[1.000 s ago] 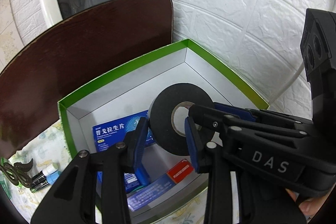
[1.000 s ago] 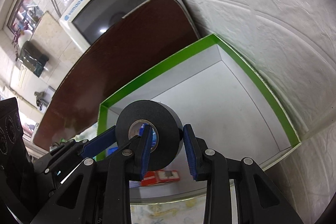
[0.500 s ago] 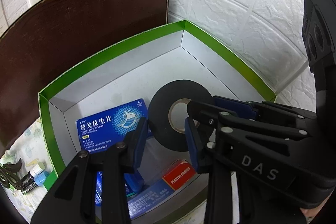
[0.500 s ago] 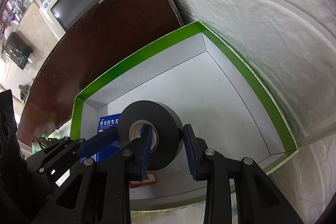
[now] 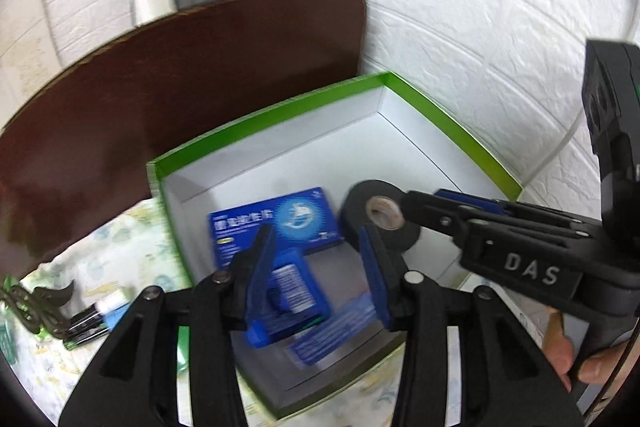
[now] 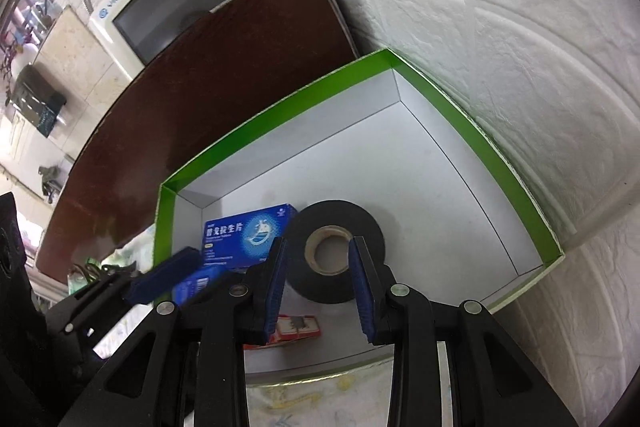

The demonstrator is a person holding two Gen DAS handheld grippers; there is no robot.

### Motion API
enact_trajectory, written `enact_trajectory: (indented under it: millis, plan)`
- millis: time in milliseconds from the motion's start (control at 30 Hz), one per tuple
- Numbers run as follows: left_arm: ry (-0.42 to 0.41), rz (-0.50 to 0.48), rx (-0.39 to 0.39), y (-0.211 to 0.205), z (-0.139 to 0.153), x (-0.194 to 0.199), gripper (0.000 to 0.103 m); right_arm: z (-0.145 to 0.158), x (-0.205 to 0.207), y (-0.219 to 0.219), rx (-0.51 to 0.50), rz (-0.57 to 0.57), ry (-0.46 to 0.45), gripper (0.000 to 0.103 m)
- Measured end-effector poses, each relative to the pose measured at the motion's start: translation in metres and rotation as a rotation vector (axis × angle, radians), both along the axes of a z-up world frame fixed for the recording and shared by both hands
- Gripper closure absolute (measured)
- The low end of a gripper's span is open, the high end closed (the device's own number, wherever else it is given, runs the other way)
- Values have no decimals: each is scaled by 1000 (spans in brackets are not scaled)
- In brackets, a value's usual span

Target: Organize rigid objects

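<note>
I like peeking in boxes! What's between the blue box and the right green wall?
The black tape roll beside the blue box, then bare white floor up to the green wall. The right wrist view shows it.

Surface covered with pale floral-print cloth [image 5: 116, 259]. Green-rimmed white box [image 5: 460, 131] sits directly on cloth, pushed close to white embossed wall. Dark brown board [image 5: 180, 99] stands on edge behind box; whether its bottom edge rests on cloth cannot tell. Left of box on cloth: small tubes with white and blue caps [image 5: 104, 315], lying flat, and dark curly metal piece [image 5: 36, 307] beside them. Left view blurred.
</note>
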State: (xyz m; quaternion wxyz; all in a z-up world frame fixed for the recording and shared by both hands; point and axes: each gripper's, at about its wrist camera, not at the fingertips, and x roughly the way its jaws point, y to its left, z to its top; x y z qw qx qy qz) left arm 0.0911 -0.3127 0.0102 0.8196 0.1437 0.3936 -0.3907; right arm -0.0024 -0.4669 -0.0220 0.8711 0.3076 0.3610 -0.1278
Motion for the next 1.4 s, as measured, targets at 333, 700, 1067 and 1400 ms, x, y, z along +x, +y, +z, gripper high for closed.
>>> enact_trajectory:
  millis: [333,700,1067,1400]
  plan:
    - [25,216,-42,94,0,32,58,33,6,75,-48,169,-57,70]
    - [83,424,-54,209,-28,48,58,25,41,176,-84,352,17,70]
    - [142,598,-103,300,-54,81,58,12,91,233,-49,419,52,55]
    - [165,556,-148,303,-59,102,58,12,136,264,-43,421,68,54]
